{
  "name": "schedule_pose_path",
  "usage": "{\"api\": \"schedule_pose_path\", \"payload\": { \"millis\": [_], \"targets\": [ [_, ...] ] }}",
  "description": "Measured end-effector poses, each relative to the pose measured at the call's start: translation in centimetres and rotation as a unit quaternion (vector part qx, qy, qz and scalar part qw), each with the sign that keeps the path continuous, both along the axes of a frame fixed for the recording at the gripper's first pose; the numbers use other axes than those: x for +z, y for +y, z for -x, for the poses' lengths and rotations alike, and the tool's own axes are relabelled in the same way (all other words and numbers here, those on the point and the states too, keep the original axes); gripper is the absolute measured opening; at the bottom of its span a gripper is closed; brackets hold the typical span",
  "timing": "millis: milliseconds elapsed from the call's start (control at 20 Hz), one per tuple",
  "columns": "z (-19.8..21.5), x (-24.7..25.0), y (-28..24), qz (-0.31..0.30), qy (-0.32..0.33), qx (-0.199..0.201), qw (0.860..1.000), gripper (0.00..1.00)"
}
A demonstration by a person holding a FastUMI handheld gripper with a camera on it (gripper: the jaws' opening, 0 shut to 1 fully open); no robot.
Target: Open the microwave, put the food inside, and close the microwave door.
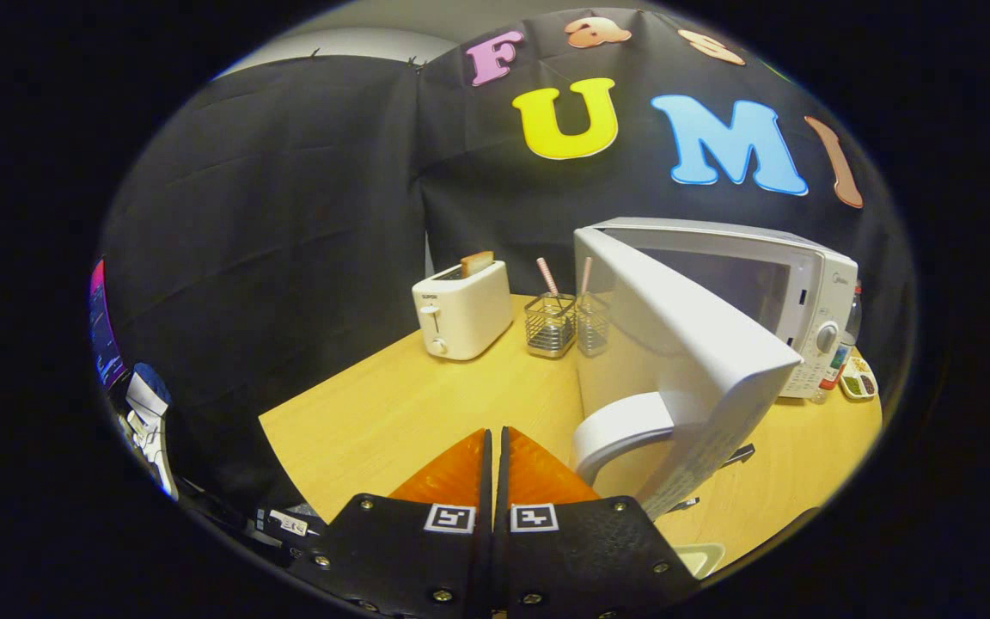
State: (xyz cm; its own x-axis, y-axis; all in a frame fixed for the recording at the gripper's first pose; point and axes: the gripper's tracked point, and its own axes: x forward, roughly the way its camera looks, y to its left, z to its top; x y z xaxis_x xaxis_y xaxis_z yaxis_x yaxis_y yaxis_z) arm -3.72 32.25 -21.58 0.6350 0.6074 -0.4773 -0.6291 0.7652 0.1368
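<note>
1. Microwave (770,284) is seen on the wooden table (392,413), right of the toaster (461,309); its door (675,361) is swung wide open.
2. Gripper (495,447) fingers are pressed together, nothing held, just left of the door handle (624,430).
3. The door is judged rigid, light on its hinge; it is best pushed at the handle edge.

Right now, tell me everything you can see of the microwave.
The microwave is a white box that looks like plastic and metal, standing on the wooden table to the right of a wire holder. Its door is swung wide open toward the camera, with a curved white handle on its outer face. A dial and keypad sit on the right front panel. The cavity looks empty as far as it shows. The closed fingers sit just left of the handle, apart from it.
</note>
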Motion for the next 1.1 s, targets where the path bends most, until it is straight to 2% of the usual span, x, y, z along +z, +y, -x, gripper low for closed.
{"api": "schedule_pose_path", "payload": {
  "millis": [400, 1100],
  "targets": [
    [-6.6, 0.3, -6.9, 0.007, -0.010, -0.098, 0.995, 0.01],
    [-15.5, 0.3, -13.8, 0.033, -0.026, -0.196, 0.980, 0.01]
  ]
}}
